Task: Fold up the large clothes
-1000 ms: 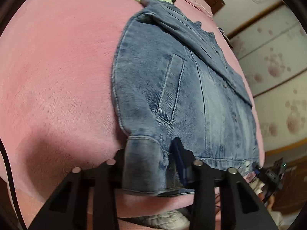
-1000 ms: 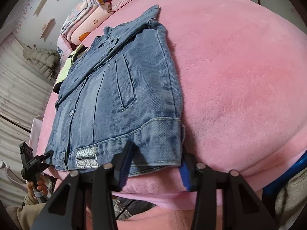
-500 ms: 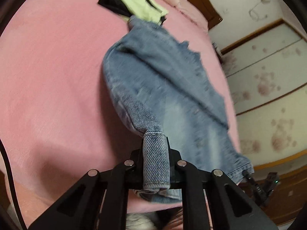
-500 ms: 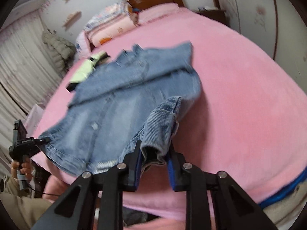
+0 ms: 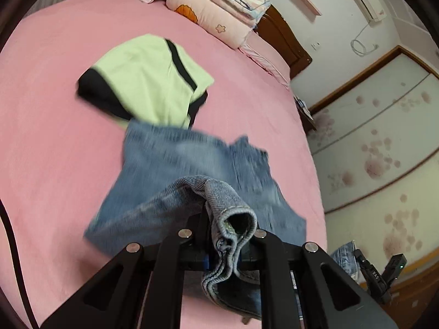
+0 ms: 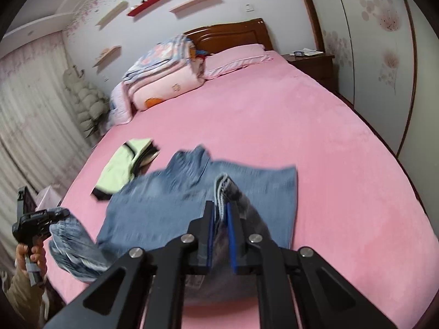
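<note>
A blue denim jacket (image 5: 192,164) lies on the pink bed (image 5: 41,137), its near hem lifted off the cover. My left gripper (image 5: 226,235) is shut on one rolled hem corner. In the right wrist view the jacket (image 6: 164,203) is blurred, and my right gripper (image 6: 219,211) has its jaws closing, blue pads pressing on the other hem corner. Each gripper also shows in the other's view: the left gripper (image 6: 41,219) at far left in a person's hand, the right gripper (image 5: 381,274) at lower right, both with denim hanging from them.
A folded green and black shirt (image 5: 148,82) lies just beyond the jacket's collar. Stacked quilts and pillows (image 6: 164,74) sit by the wooden headboard (image 6: 227,33). A nightstand (image 6: 310,60) and patterned wardrobe doors flank the bed on the right.
Both grippers closed on the jacket's hem corners, then rose and moved forward over the bed. The hem lifted off the cover and the jacket's lower half now drapes up toward the collar.
</note>
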{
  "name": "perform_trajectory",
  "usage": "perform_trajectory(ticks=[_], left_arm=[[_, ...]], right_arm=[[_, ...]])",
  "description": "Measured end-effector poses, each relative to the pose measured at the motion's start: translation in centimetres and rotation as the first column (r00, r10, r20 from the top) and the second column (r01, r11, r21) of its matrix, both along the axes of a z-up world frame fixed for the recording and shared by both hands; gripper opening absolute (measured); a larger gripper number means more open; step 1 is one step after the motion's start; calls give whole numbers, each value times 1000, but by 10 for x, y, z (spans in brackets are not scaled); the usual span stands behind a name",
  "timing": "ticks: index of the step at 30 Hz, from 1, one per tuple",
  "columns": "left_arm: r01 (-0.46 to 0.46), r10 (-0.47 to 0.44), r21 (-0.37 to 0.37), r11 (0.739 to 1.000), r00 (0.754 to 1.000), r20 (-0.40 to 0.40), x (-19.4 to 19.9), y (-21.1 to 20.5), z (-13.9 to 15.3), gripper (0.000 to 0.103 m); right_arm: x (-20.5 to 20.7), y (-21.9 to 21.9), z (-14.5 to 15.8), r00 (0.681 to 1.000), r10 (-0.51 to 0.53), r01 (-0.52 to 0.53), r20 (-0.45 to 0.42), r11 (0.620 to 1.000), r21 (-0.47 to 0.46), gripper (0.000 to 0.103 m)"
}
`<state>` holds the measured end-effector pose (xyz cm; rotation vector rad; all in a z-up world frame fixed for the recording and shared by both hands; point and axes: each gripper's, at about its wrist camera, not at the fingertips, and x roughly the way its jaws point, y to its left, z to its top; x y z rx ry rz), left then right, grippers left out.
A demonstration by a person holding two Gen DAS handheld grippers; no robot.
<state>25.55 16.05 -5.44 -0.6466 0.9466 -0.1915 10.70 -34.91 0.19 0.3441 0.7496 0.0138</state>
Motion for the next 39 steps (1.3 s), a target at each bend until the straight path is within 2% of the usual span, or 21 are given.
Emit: perform_trajectory(ticks=[4,7,9,11,13,15,17,19,20,21,22,24,26,28,33,37,39], left_arm=[[-38,39,36,999,999,-30,68,-5,-23,10],[-55,66,124,991,994,-91,110,-17,-64,11],[-52,84,181,982,982,-172,131,-22,-100,12],[-61,102,199,978,975,-199,138,-20,-121,14],[-65,99,160,985,971,-216,142,-13,-133,18],[-45,69,113,993,973,-220,144,-8,-137,24],[3,20,107,994,975,-219,146,-6,-135,26],[52,-25,118,992,976,-215,144,-8,-132,30],[79,-52,128,989,977,-206,141,-9,-126,33],[96,-69,132,987,978,-198,139,-10,-123,38],[112,-87,127,986,978,-188,137,-10,-120,42],[112,-95,114,987,985,-148,128,-6,-109,70],[91,-80,128,988,993,-89,121,1,-97,80],[103,-97,146,984,994,-49,116,5,-87,80],[173,-155,270,947,984,-87,117,1,-94,80],[263,-233,392,881,965,-123,124,-16,-112,80],[289,-253,417,862,957,-141,130,-24,-120,80]], right_arm=[[73,-16,-17,997,-81,81,-8,997,-11,0],[125,-32,-42,987,-159,159,-23,987,0,0],[152,-42,-68,981,-182,184,-70,983,24,0],[164,-46,-88,975,-189,194,-119,981,27,0],[170,-50,-108,970,-172,182,-172,982,47,0],[171,-53,-126,962,-145,163,-233,985,63,2],[168,-59,-145,950,-124,151,-285,986,75,6],[165,-65,-155,944,-101,135,-314,987,89,15],[163,-67,-159,941,-89,128,-327,987,100,23],[162,-67,-163,939,-71,119,-336,985,123,31],[162,-66,-165,939,-49,106,-341,983,150,34],[160,-64,-170,938,-8,80,-347,978,192,39],[161,-59,-175,934,21,57,-358,977,207,40],[163,-53,-177,930,34,40,-366,981,191,41],[165,-50,-184,926,37,36,-376,982,184,43],[169,-47,-185,925,36,30,-378,985,167,43],[170,-46,-187,925,37,25,-378,987,159,43]])
